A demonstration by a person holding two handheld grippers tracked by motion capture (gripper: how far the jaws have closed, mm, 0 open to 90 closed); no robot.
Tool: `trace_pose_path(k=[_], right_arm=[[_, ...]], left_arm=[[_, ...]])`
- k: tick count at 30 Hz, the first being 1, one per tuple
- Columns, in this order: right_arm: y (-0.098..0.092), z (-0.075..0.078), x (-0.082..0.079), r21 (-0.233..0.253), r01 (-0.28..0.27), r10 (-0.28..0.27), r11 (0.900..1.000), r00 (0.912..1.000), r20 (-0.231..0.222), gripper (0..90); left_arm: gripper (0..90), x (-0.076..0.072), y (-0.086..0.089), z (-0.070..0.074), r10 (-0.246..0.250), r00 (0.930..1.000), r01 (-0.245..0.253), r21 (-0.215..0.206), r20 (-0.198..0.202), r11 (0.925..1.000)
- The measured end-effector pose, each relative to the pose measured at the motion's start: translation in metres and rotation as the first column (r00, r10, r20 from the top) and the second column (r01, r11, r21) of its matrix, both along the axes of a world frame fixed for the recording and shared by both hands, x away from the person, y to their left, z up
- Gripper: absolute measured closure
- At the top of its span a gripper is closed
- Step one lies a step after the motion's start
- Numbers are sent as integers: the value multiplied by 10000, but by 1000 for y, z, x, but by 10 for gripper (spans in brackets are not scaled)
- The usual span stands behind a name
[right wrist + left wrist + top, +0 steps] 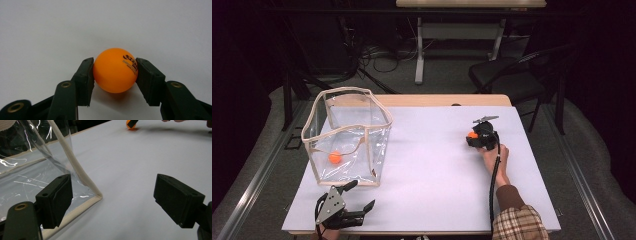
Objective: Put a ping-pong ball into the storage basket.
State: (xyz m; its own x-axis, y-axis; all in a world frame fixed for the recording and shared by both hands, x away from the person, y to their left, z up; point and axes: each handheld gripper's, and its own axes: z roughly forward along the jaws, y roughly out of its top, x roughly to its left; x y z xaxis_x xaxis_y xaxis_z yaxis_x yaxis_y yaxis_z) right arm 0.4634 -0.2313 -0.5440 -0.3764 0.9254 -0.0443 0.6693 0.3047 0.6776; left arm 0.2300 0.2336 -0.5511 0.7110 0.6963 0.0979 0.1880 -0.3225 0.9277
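white tabletop [432, 150]: right tongs [115, 72] pinch orange ball [115, 70] (both sides touching), left tongs [112, 202] spread wide.

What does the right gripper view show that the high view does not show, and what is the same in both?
Right gripper view: black print on the orange ball, and both jaws pressed against its sides.

High view: the clear bag with a second orange ball inside it, the left gripper open near the bag's front corner, and the chair behind the table.

Both: the right gripper shut on the orange ball, low over the white table.
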Motion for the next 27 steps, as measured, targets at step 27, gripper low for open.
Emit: trace_pose_path(k=[27], right_arm=[[9,21,-19,273,-675,671,9974,9976,146,503]], left_arm=[[158,0,0,0,9,10000,-9,5,-5,10000]])
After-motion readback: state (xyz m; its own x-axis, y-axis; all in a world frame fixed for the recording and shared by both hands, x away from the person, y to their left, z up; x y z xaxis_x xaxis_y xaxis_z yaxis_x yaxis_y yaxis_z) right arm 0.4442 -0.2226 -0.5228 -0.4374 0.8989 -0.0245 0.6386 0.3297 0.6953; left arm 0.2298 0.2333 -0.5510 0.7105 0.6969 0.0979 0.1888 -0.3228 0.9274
